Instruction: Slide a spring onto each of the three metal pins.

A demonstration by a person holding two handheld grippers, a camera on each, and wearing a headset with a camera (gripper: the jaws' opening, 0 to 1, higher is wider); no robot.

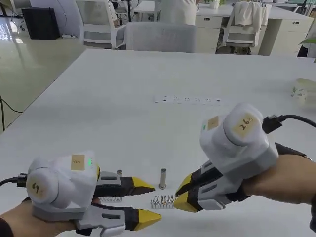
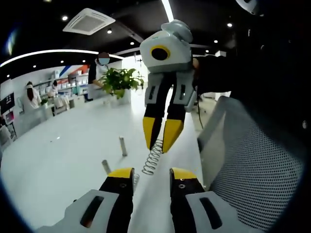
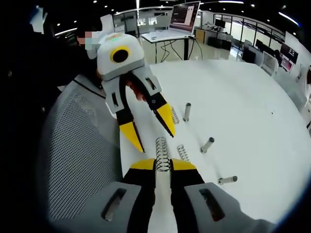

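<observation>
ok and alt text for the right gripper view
The right gripper has its jaws shut on one end of a spring that points toward the open left gripper. Three pins and a loose spring sit on the white table to the right.

White table (image 1: 123, 98), open office
Power strip (image 1: 186, 99) lies flat mid-table, white chairs (image 1: 98, 22) line the far edge, leafy potted plant (image 2: 119, 80) sits further off.

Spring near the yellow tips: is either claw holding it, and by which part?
The right gripper holds the spring by one end; the rest sticks out past its tips. The left gripper is open and holds nothing.
</observation>
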